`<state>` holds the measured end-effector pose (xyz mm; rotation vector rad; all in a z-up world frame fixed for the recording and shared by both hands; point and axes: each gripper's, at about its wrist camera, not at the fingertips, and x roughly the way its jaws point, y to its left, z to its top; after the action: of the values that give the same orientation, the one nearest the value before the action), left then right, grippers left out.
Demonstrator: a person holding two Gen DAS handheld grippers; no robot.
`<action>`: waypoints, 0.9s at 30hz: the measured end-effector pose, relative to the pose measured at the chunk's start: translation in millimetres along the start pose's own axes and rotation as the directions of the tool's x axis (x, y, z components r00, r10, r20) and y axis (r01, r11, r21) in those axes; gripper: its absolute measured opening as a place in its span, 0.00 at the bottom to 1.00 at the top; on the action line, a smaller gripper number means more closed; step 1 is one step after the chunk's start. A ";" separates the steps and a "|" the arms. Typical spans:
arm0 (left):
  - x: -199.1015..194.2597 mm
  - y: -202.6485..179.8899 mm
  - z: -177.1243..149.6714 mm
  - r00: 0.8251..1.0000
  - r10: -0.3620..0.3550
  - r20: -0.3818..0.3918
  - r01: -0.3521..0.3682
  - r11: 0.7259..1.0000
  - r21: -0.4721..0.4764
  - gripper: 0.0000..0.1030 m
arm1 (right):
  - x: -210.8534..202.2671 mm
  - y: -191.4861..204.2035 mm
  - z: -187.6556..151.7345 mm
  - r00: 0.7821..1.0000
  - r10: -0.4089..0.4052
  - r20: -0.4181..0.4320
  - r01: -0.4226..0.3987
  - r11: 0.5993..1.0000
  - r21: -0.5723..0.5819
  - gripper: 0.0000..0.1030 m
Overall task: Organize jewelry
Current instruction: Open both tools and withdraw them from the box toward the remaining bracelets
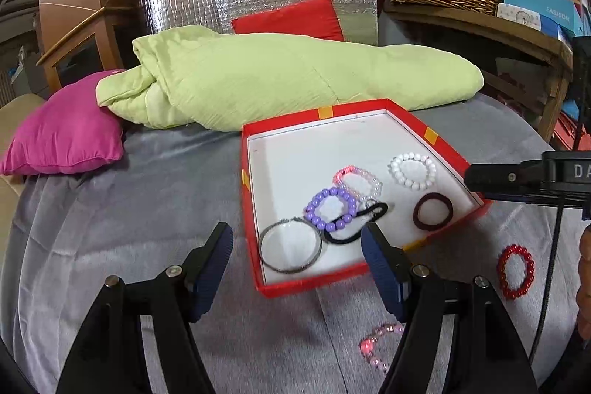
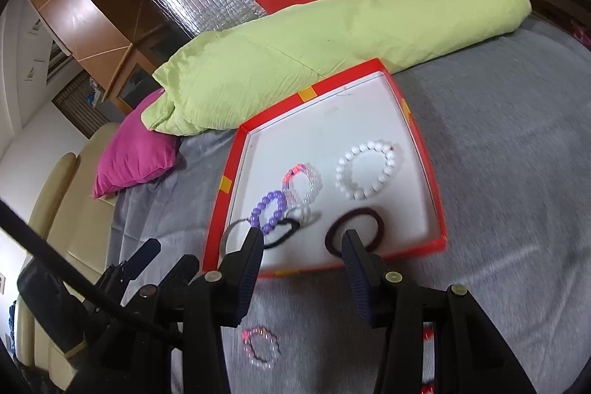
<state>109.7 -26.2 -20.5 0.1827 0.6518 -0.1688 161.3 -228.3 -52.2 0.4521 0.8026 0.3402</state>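
Both the left gripper [image 1: 297,242] and the right gripper [image 2: 303,248] hang with jaws spread and empty above the near edge of the shallow red cardboard box with white lining [image 1: 255,150], which rests on the grey bed cover [image 1: 129,209]. Six pieces already lie inside; two remain outside on the cover: a pink translucent bead bracelet [image 2: 260,346] just below the right gripper, and a red bead bracelet [image 1: 515,272] off to the right. Judged next step: collect the pink one. Recommended practice (beads roll readily): lower the jaws astride one side of the ring, pinch across the beads, lift clear of the rim, release over bare lining.
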 end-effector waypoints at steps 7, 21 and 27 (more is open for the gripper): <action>-14.2 -2.8 -14.6 1.000 0.019 -0.002 -0.019 1.000 0.012 0.71 | -16.5 -7.6 -19.4 1.000 -0.001 -0.004 0.001 1.000 0.025 0.47; -27.1 -6.8 -40.4 0.998 -0.004 -0.058 0.005 1.000 0.028 0.71 | -41.7 -34.4 -44.7 0.998 -0.056 -0.014 0.057 0.996 0.068 0.47; -25.6 -10.5 -55.9 0.991 -0.053 -0.122 0.057 0.998 0.032 0.71 | -51.2 -58.3 -52.6 0.993 -0.112 -0.039 0.116 0.989 0.092 0.47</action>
<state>54.8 -21.5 -49.6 0.2105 0.7752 -0.2239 95.6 -287.8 -82.7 0.4872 0.8758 0.2048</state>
